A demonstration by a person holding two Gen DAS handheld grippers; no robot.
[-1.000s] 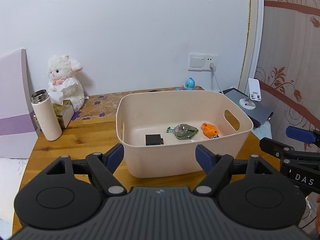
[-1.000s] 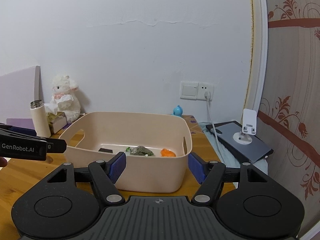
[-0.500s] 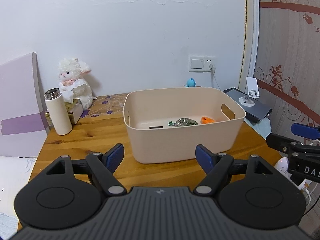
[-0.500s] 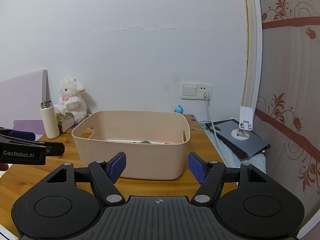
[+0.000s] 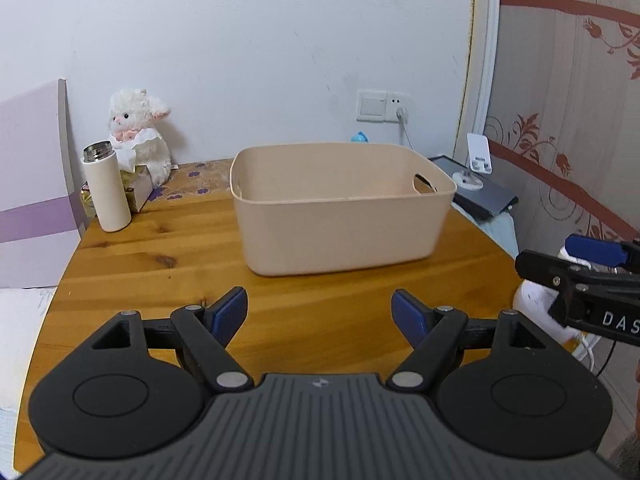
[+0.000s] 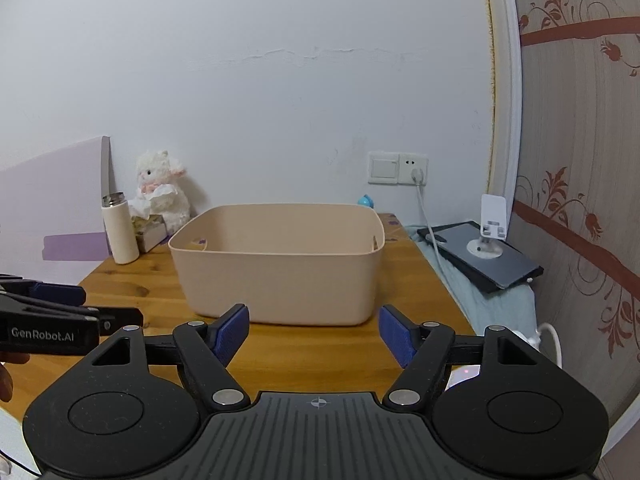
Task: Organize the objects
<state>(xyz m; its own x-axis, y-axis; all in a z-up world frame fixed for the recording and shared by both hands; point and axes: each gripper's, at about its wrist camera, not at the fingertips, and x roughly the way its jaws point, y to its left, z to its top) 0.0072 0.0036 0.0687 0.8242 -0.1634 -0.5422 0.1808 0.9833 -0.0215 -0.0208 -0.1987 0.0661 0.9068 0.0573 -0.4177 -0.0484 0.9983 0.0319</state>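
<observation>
Where wall (image 6: pixel 280 100) meets table (image 5: pixel 168 240) (wooden), bin (image 5: pixel 340 216) sits.

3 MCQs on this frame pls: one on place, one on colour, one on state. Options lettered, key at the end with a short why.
1. Where does the white bottle stand relative to the beige bin?
A. inside it
B. to its left on the wooden table
C. on the tablet

2. What colour are the pads of the right gripper?
A. blue
B. orange
C. white

3. How is the left gripper?
A. shut on the bottle
B. shut with nothing in it
C. open with nothing in it

Key: 1 B, the bottle stands on the wood beside the plush lamb, apart from the bin. 2 A, both pads show blue. 3 C, bare table shows in the wide gap between its fingers.
</observation>
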